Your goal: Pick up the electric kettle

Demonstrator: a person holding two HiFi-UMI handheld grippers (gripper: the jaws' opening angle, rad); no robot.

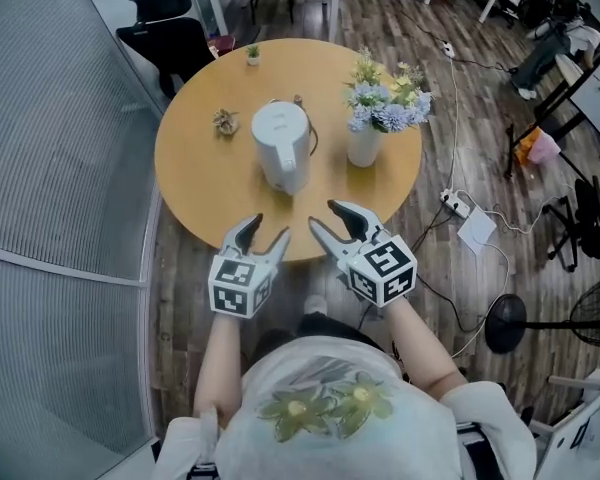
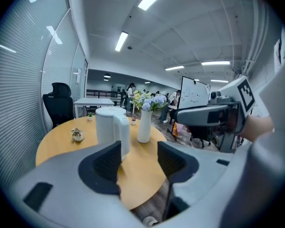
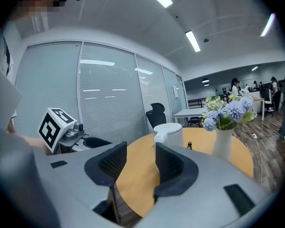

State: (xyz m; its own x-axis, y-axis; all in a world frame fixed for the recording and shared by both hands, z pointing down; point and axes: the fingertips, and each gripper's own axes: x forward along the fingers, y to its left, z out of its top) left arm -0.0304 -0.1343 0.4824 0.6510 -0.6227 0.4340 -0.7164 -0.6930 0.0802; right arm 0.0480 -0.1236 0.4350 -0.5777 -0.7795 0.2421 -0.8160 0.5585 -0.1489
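The white electric kettle (image 1: 280,145) stands upright near the middle of the round wooden table (image 1: 195,183), its handle facing the near edge. Both grippers hover over that near edge, short of the kettle. My left gripper (image 1: 268,228) is open and empty. So is my right gripper (image 1: 326,215), just to its right. In the left gripper view the kettle (image 2: 111,128) shows beyond the spread jaws (image 2: 138,152). The right gripper view has the kettle (image 3: 169,132) ahead of its open jaws (image 3: 140,152).
A white vase of blue and yellow flowers (image 1: 366,140) stands right beside the kettle. A small dried plant (image 1: 225,121) lies to its left, a tiny potted plant (image 1: 252,54) at the far rim. A black office chair (image 1: 170,33) stands behind, a blinded glass wall (image 1: 50,168) at left.
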